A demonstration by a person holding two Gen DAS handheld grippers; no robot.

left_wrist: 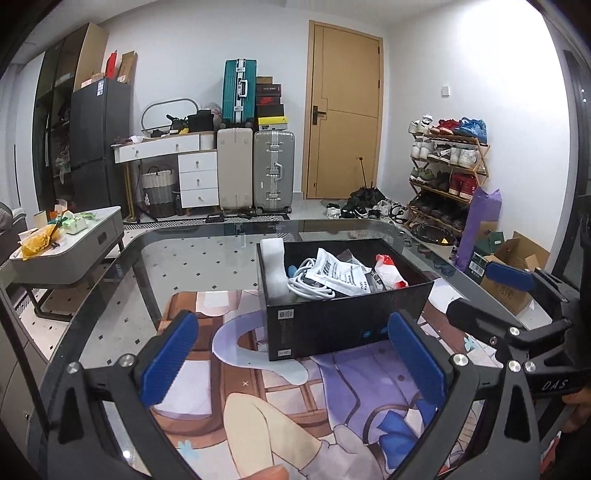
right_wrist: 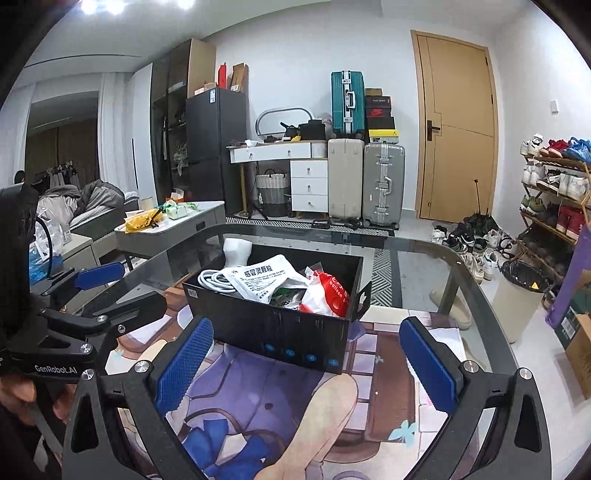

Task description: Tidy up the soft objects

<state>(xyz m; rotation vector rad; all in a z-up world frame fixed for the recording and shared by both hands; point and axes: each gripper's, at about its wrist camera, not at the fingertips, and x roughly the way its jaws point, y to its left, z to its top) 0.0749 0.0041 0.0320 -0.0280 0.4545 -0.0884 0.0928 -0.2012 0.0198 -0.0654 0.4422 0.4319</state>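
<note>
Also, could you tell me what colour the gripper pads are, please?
Blue, ridged pads; clearest in the right wrist view.

Room was evenly bright; ceiling lights [right_wrist: 99,5] blew out at the top-left. Glass worktop [left_wrist: 207,258] caught soft reflections. Heavy fisheye bending, dark corners, everything pretty sharp.

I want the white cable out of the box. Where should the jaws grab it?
Probably from above, on the top loop of the white cable. It lies coiled in the black box at the left end, beside the white packet. The walls block the sides, and the loops bulge up free there.
</note>
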